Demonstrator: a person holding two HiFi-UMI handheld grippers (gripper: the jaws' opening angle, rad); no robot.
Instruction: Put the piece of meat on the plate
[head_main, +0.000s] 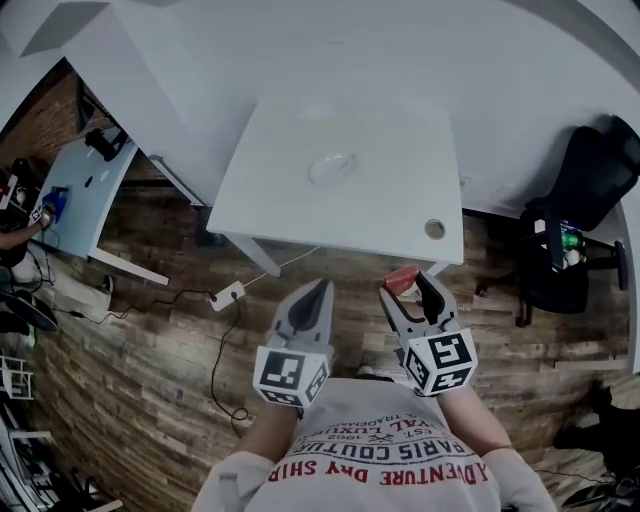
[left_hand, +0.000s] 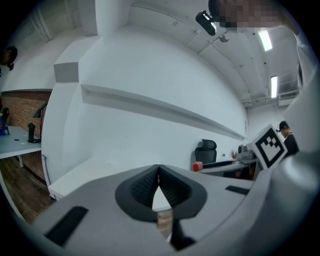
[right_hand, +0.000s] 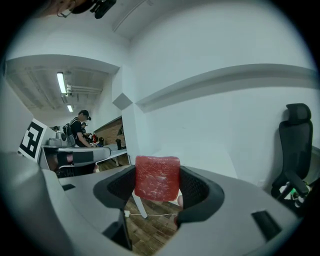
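Observation:
A red block of meat (right_hand: 157, 177) sits clamped between the jaws of my right gripper (right_hand: 157, 184). In the head view the meat (head_main: 401, 279) pokes out at the tip of that gripper (head_main: 410, 288), just short of the white table's front edge (head_main: 340, 250). A clear glass plate (head_main: 332, 168) lies near the middle of the table, well ahead of both grippers. My left gripper (head_main: 318, 293) hangs over the wooden floor in front of the table, jaws pressed together with nothing between them (left_hand: 158, 186).
A round cable hole (head_main: 434, 229) marks the table's near right corner. A black office chair (head_main: 575, 215) stands to the right. A power strip and cable (head_main: 228, 296) lie on the floor at left. A light blue desk (head_main: 85, 190) with people nearby is at far left.

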